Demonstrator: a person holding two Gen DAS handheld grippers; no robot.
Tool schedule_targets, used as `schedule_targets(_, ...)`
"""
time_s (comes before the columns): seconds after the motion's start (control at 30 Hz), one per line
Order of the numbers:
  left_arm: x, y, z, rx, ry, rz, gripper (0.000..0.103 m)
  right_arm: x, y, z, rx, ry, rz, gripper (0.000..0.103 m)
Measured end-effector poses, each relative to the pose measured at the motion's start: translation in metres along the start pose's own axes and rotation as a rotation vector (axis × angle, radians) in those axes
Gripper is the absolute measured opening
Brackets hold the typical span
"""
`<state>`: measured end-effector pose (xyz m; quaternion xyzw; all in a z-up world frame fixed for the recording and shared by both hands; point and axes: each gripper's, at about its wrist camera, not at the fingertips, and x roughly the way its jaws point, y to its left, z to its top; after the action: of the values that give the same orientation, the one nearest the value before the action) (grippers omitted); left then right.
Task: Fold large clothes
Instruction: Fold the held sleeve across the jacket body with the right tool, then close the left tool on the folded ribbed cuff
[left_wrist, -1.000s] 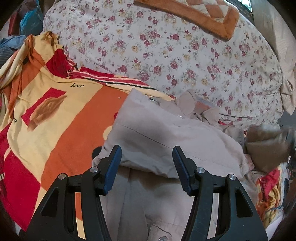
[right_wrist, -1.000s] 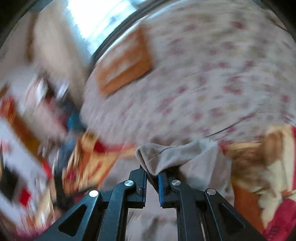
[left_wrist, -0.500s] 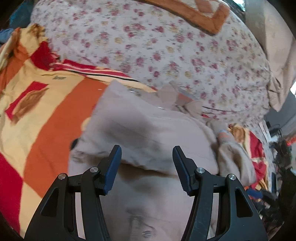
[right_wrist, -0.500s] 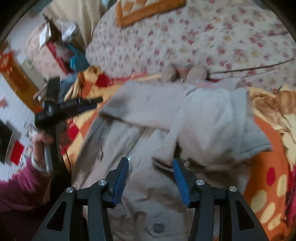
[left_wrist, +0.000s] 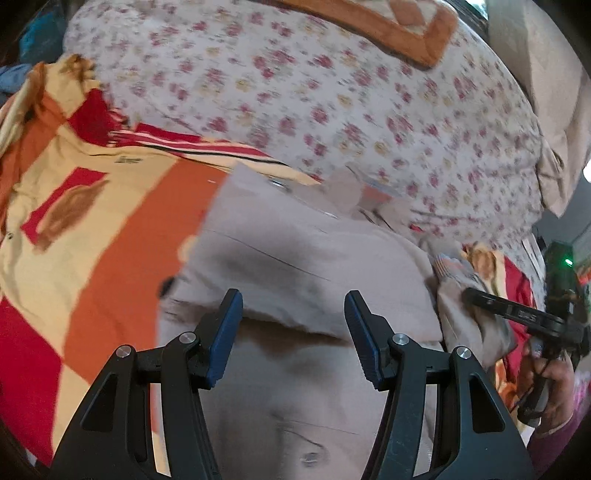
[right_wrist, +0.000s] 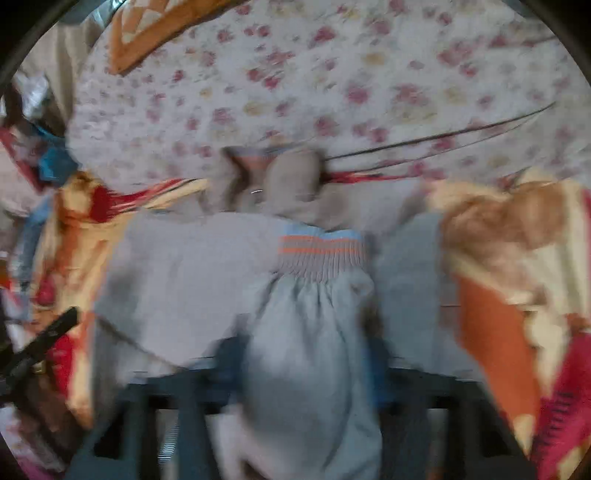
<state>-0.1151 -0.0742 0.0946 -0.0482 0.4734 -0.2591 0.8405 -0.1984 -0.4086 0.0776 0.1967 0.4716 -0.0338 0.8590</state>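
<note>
Left tongs released, jaws parted over the beige jacket, nothing between the pads. Right tongs blurred; jaws have just been closing, with the jacket's sleeve bunched between them, striped cuff just beyond; can't tell if the pads press it. Jacket lies on an orange-and-red blanket, floral quilt on the far side.
</note>
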Motion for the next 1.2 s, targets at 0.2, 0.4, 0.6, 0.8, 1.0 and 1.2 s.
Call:
schedule_targets(0.2,-0.018,0.033,0.010,-0.120,-0.102,0.006,0.057,-0.028,0.095,0.029,-0.311,-0.113,0.308,0.014)
schedule_targets(0.4,-0.019,0.034,0.010,-0.123,-0.094,-0.020,0.057,-0.016,0.128,0.044,-0.322,-0.171,0.260,0.014)
schedule_targets(0.6,0.002,0.002,0.007,-0.034,-0.026,-0.143,0.076,-0.050,0.077,-0.005,-0.244,-0.162,0.204,0.050)
schedule_targets(0.8,0.057,-0.045,-0.005,0.058,0.150,-0.142,0.076,-0.085,0.016,-0.062,-0.177,-0.147,0.116,0.061)
schedule_targets(1.0,0.086,-0.070,-0.022,0.137,0.233,-0.081,0.054,-0.108,-0.037,-0.101,-0.034,-0.159,0.091,0.064)
schedule_targets(1.2,0.049,-0.059,0.014,0.051,0.145,-0.148,0.010,-0.118,-0.049,-0.105,-0.001,-0.211,0.082,0.064)
